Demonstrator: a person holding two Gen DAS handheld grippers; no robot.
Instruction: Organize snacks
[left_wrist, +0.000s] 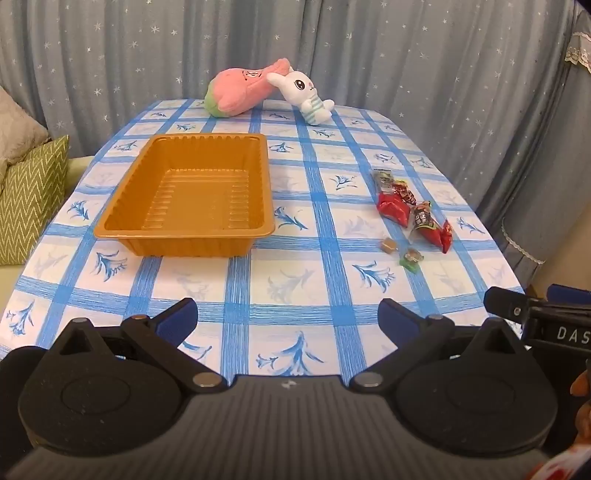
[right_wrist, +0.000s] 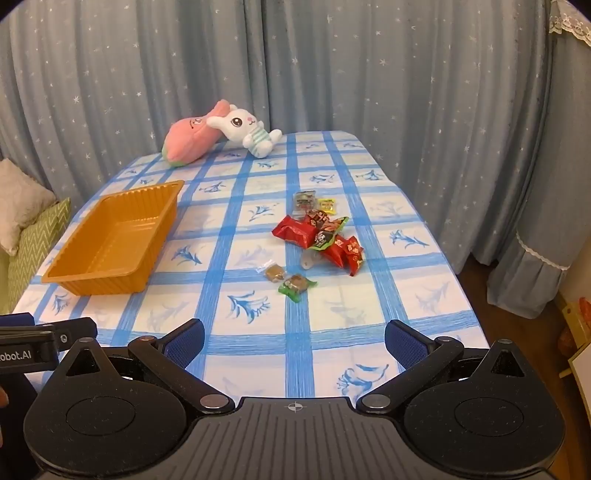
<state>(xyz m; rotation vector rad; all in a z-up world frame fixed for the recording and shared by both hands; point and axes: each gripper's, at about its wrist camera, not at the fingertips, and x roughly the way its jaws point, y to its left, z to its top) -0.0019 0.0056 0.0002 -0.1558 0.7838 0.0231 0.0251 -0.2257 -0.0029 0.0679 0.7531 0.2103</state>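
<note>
Spread under everything, a table in a blue-checked cloth with lily prints, backed by grey-blue star-speckled curtains. Left of the table's middle, an orange plastic tray with ribbed walls, nothing inside, so sorting not yet begun by the look of it. At the far end beyond the tray, a pink plush touching a white rabbit plush, both well apart from the work. Off the table's left edge, past the tray, a green zigzag cushion. Right of the tray, across a bare stretch of cloth, a loose heap of snack packets, red wrappers overlapping dark printed ones, with a small yellow sachet at its far side. Nearer than the heap and slightly toward the tray, two little wrapped candies: a brown one and a green-wrapped one, just beside each other. Low at the near edge, left gripper released, fingers spread wide, holding nothing, aimed between tray and snacks. Beside it, right gripper likewise released and spread, bare-handed, facing the candies and heap. Probably first step: reaching forward with the right claw for the nearest candy, closing on a thin crinkly wrapper lying flat, then carrying it left to the tray. Nothing in the path; likeliest snags, the overlapped packets dragging neighbours and the light tray sliding.
</note>
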